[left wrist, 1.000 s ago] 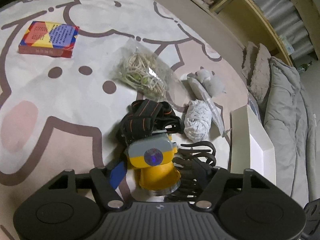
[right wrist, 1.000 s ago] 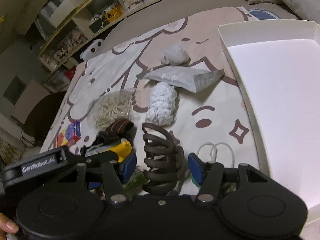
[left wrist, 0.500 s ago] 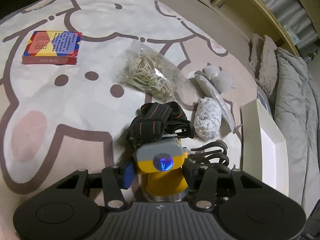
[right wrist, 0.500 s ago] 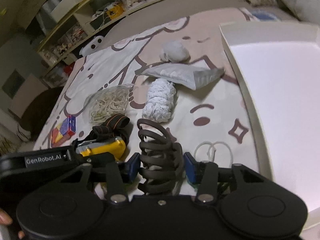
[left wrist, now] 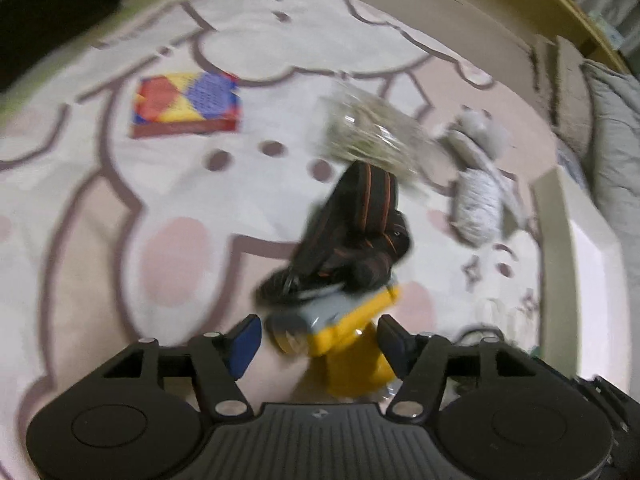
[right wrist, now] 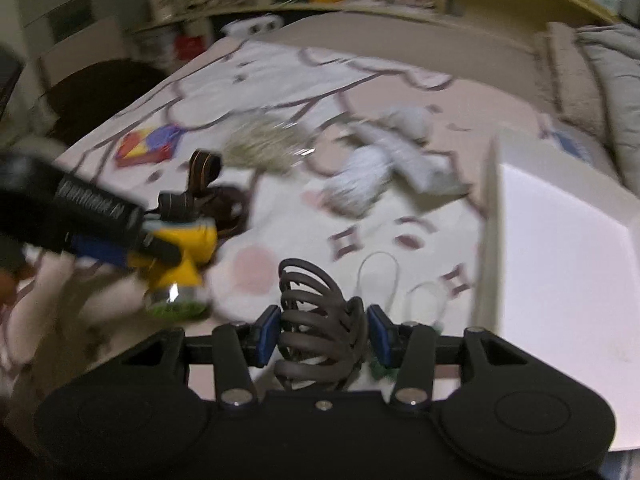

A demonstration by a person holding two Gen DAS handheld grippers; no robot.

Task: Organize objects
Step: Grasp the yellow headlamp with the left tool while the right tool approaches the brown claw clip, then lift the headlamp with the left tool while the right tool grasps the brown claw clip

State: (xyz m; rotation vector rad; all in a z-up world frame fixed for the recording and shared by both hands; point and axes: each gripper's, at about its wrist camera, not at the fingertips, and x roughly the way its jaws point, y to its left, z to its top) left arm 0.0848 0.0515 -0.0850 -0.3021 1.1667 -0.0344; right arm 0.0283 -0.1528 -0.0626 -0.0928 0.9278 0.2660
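Left gripper (left wrist: 316, 340) clamped on yellow headlamp (left wrist: 344, 336), tilted. Right gripper (right wrist: 322, 330) clamped on dark claw hair clip (right wrist: 320, 320), near white tray's (right wrist: 490, 216) left wall.

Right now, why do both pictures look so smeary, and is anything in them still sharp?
Left wrist view: motion blur smears the yellow headlamp and patterned blanket; only the left hand-held gripper body looks crisp. Right wrist view: the same smear, yet the dark hair claw in the right hand-held gripper stays fairly sharp.

Left wrist: low, close over the mat (left wrist: 100, 208), facing forward.
Right wrist: likewise, rightward by the tray (right wrist: 560, 240).
Shared: headlamp (left wrist: 344, 332) (right wrist: 180, 248), mat.
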